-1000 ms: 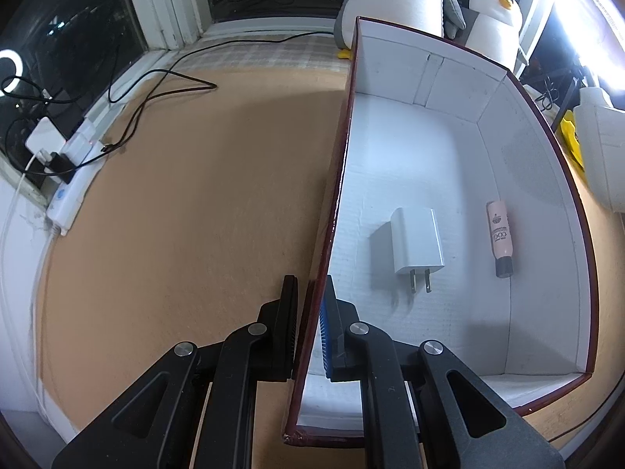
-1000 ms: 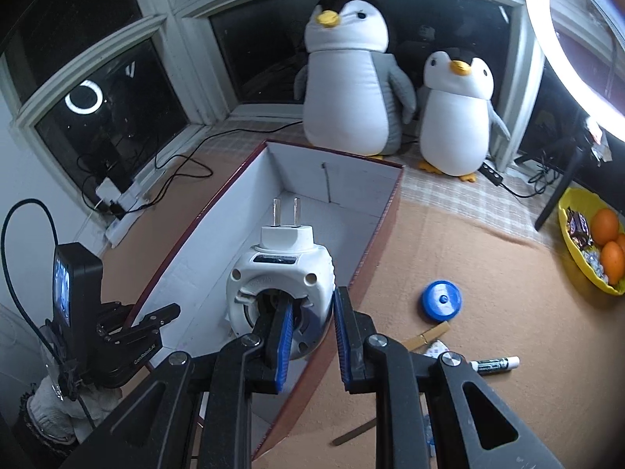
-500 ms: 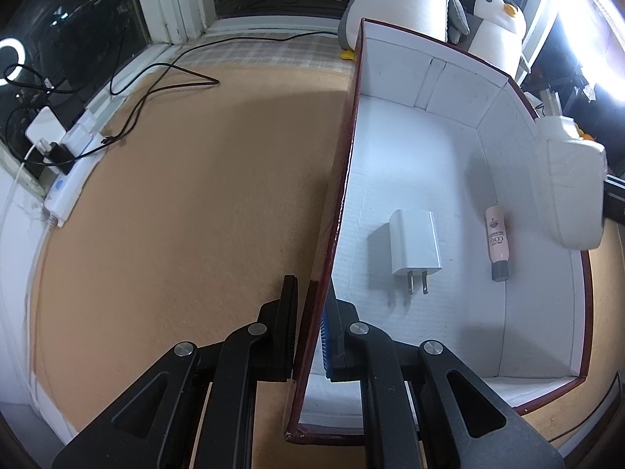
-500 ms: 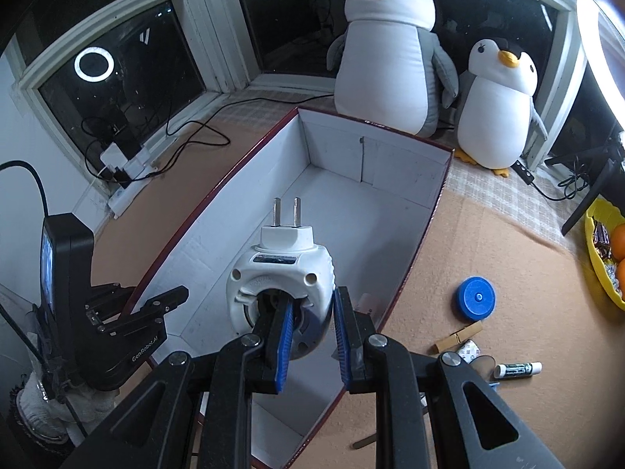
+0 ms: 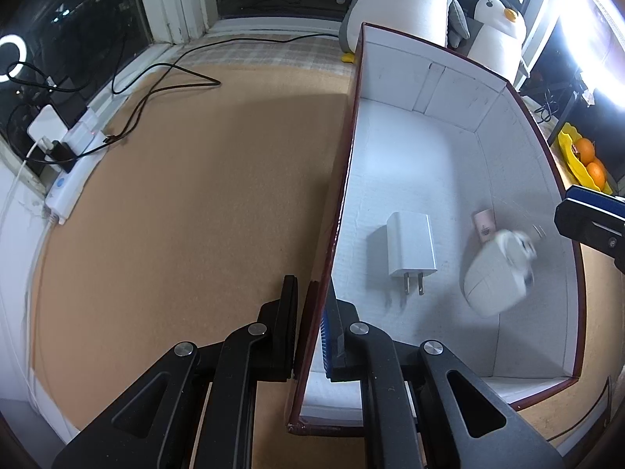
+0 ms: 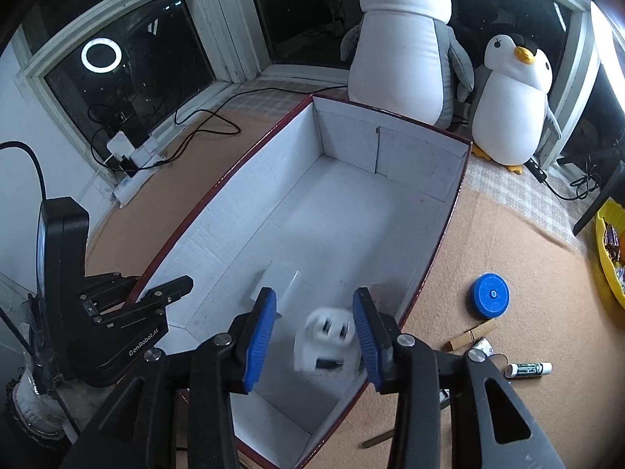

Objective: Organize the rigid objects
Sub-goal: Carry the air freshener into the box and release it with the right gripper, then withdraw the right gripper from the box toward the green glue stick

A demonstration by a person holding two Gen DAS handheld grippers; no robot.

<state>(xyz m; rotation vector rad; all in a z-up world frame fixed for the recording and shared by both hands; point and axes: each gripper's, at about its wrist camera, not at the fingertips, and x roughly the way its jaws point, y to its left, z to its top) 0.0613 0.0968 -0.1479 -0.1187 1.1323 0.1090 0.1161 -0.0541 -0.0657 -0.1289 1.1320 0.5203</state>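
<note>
A: What's the step here?

B: Dropping the round white plug adapter (image 6: 326, 342) into the box (image 5: 425, 148). The right gripper (image 6: 314, 332) has just been opening its jaws; they stand moderately apart with the adapter blurred between and below them, no pad pressing on it. It looks to be falling free inside the box, near the right wall.

A: And the other hand?

B: The left gripper (image 5: 310, 324) has its jaws shut on the box's left wall, one on each side, pinning it steady on the bench (image 5: 195, 195). That's the right idea: hold it firm until the adapter settles.

A: Anything to watch?

B: The adapter comes down just beside the flat white charger (image 5: 410, 246), and over the pink tube (image 5: 483, 222), which it partly hides. I'd keep the right jaws wide and lift straight up, clear of the wall. The blue cap (image 6: 491, 295), clothespin (image 6: 470, 334) and lip balm (image 6: 529, 369) outside likely come next.
</note>
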